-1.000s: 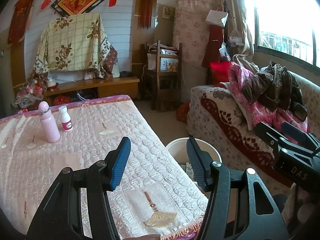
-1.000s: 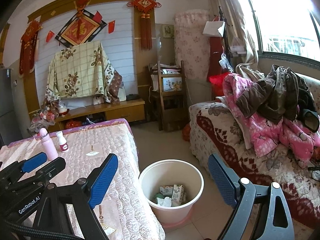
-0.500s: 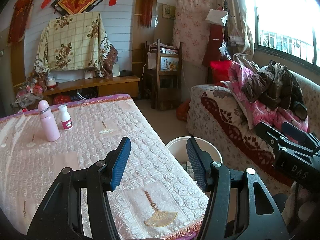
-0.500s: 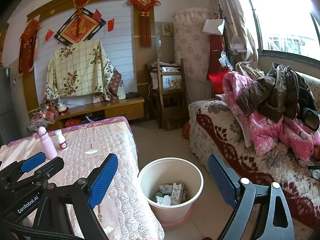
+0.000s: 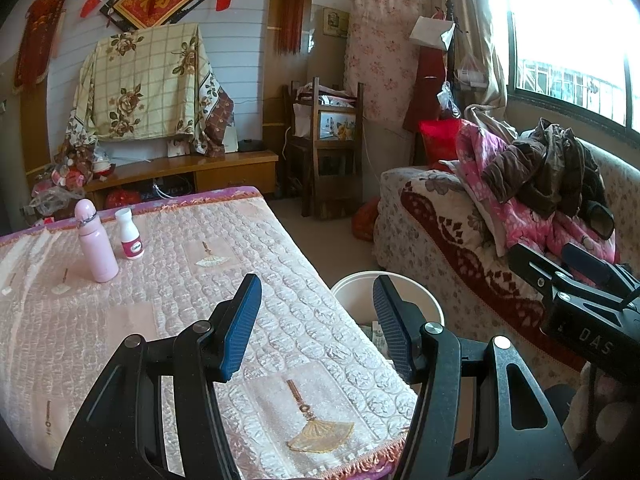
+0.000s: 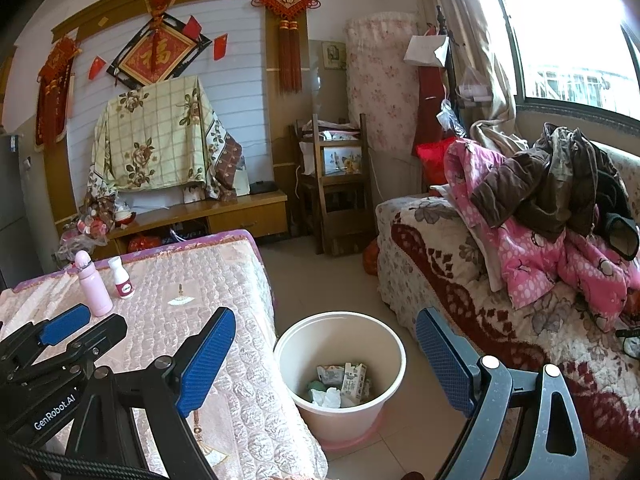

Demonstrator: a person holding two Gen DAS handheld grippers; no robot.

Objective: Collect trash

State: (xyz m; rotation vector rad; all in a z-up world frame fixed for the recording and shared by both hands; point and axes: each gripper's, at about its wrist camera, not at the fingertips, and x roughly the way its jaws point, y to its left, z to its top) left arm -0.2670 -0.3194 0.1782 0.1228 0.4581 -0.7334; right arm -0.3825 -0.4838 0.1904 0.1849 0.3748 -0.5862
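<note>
Left gripper (image 5: 316, 324), lower centre of its frame: jaws parted, nothing between them. Right gripper (image 6: 324, 364): jaws wide apart, empty — the bin (image 6: 340, 376) sits on the floor at lower centre, holding cartons (image 6: 352, 378) and crumpled tissue (image 6: 326, 396). Pink bottle (image 5: 96, 248) and white bottle (image 5: 129, 234) stand upright on the table (image 5: 168, 300), left of frame.

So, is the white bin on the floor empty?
No, the right wrist view shows the white bin holding small cartons and crumpled tissue at its bottom.
</note>
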